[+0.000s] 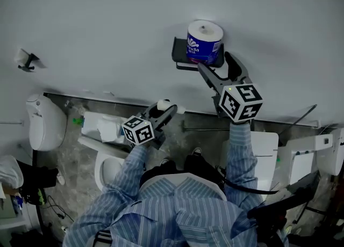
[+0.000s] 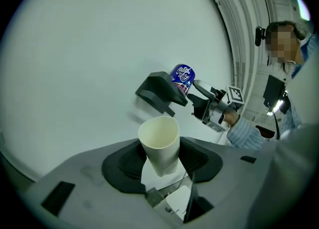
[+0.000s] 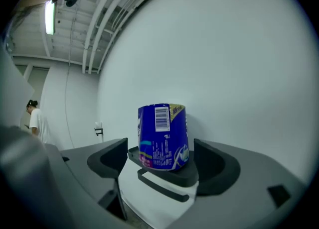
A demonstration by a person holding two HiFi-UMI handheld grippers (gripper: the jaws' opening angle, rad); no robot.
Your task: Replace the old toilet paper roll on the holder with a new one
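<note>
A new toilet paper roll [image 1: 203,42] in blue printed wrap stands upright on top of the dark wall holder [image 1: 180,52]. My right gripper [image 1: 215,63] is open just in front of it, one jaw on each side, with the pads clear of the wrap. In the right gripper view the roll [image 3: 162,136] sits on the holder's shelf [image 3: 169,174], framed by that gripper [image 3: 162,162]. My left gripper [image 1: 161,113] is lower and to the left, shut on the empty white cardboard tube [image 2: 159,143]. The left gripper view also shows the holder [image 2: 157,91] and the roll [image 2: 182,77].
A bare pale wall fills the top half of the head view, with a small fitting [image 1: 26,59] at the far left. Below are a toilet bowl [image 1: 107,160], a white tank [image 1: 43,122] and white boxes [image 1: 301,154]. Another person [image 3: 35,118] stands far off.
</note>
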